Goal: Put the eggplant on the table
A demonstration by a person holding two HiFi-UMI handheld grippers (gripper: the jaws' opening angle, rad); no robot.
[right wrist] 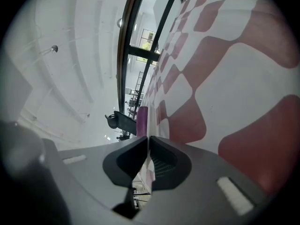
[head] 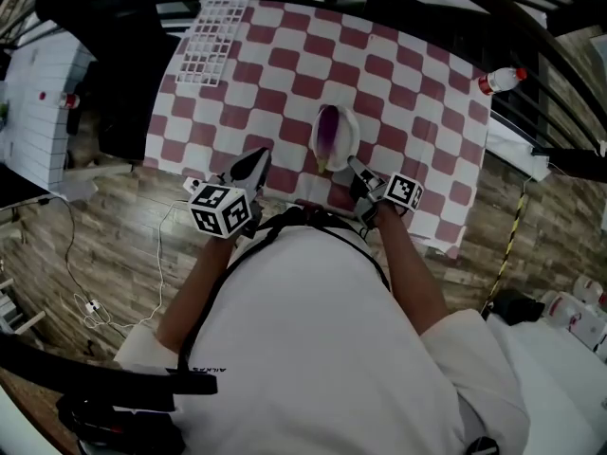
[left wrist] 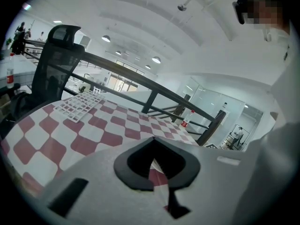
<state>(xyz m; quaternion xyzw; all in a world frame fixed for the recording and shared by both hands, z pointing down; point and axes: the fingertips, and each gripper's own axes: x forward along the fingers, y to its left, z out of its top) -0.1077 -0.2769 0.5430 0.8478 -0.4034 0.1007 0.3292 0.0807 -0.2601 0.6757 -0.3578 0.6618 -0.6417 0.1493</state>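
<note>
A purple eggplant (head: 328, 131) lies on a small white plate (head: 346, 124) near the front edge of the checkered table (head: 408, 83). My right gripper (head: 354, 165) is shut, its tips right beside the plate's near rim. In the right gripper view the shut tips of the right gripper (right wrist: 148, 137) point at the eggplant (right wrist: 142, 120) just beyond them. I see nothing held between them. My left gripper (head: 256, 156) is also shut and empty, hovering over the table's front edge to the left of the plate. In its own view the left gripper (left wrist: 152, 140) looks across bare cloth.
A white wire grid (head: 212, 36) lies at the table's far left corner, also visible as the grid (left wrist: 79, 104). A plastic bottle (head: 500, 80) with a red cap stands at the far right corner. A black chair (head: 114, 55) stands left of the table. Dark railings run behind it.
</note>
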